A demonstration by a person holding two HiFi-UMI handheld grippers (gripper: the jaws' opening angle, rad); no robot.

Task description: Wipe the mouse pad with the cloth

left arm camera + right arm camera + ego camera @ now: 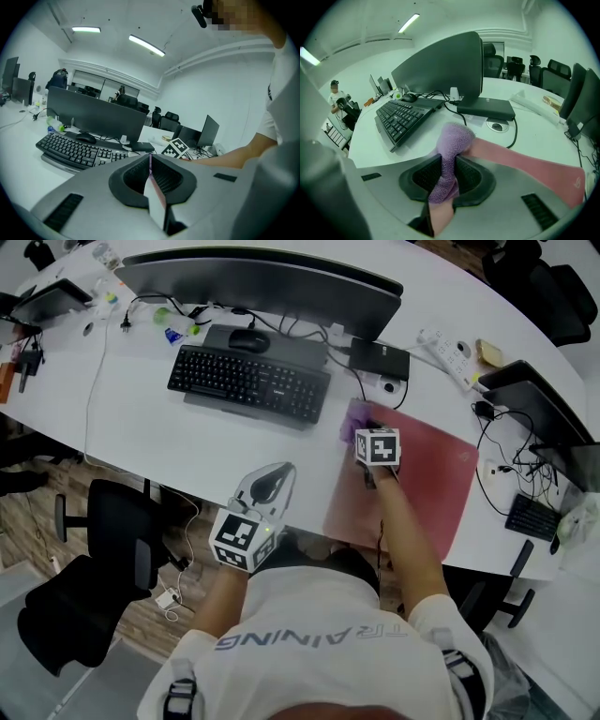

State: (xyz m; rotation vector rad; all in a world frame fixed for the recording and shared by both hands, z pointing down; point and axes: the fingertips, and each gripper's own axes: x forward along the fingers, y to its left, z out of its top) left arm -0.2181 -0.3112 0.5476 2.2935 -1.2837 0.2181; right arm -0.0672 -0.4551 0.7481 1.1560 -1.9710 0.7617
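Note:
A pink mouse pad [422, 486] lies on the white desk [141, 423], right of the keyboard. My right gripper [365, 433] is over the pad's far left corner, shut on a purple cloth [352, 420]. In the right gripper view the cloth [454, 138] bulges out past the pads of that gripper [449, 164] and rests on the mouse pad [529, 166]. My left gripper [271, 486] hovers at the desk's near edge, left of the pad. The left gripper view shows this gripper [150, 161] shut with nothing held.
A black keyboard [248, 381], a mouse [248, 338] and a wide monitor [262, 282] stand beyond the pad to the left. A black box [379, 357], a cable and a power strip [450, 357] lie behind it. A laptop [544, 418] sits at the right, an office chair [103, 549] below left.

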